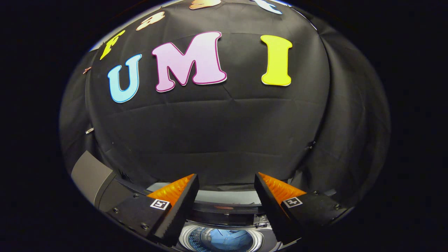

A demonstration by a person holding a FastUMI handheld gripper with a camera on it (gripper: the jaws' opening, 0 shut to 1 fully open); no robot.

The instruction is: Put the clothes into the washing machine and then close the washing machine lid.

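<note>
My gripper [225, 182] is open, its two fingers spread wide with nothing between them. Below and between the fingers lies the washing machine [224, 210], seen from above. Its round drum opening [220, 240] shows a shiny metal rim and something bluish inside; whether that is clothing I cannot tell. The raised lid [224, 197] appears as a pale band and dark edge just behind the opening, under the fingertips. No loose clothes are in sight outside the drum.
A grey box-like object [91, 176] stands to the left of the machine, beside the left finger. The black cloth wall [217, 133] hangs close behind the machine and wraps round on the right.
</note>
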